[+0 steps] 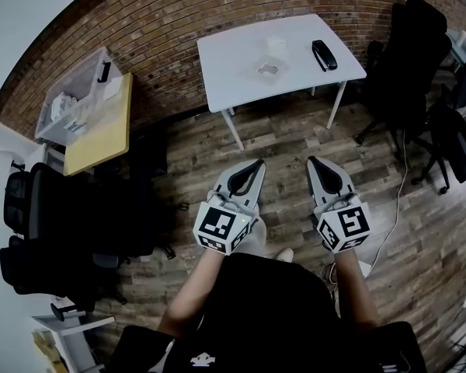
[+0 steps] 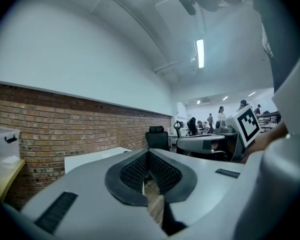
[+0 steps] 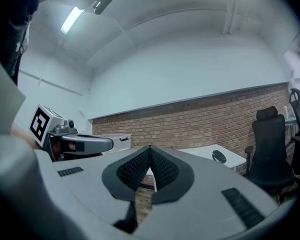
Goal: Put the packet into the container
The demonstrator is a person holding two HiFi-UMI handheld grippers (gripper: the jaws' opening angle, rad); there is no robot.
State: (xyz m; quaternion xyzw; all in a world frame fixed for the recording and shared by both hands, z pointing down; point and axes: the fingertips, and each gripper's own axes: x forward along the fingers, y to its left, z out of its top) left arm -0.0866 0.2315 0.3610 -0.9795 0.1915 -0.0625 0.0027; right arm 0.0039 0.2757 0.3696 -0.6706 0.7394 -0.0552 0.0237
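Resting on table (image 1: 225, 61), packet (image 1: 276, 43) well ahead of left gripper (image 1: 257, 163), right gripper (image 1: 311, 160)

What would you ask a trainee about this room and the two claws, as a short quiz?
1. True or false: the left claw is holding a packet.
2. Which thing lies on the white table? A) a black stapler B) a red mug C) a laptop
3. Do the jaws of the right claw stand apart or together?

Key
1. False: it is shut, with nothing in it.
2. A
3. Together
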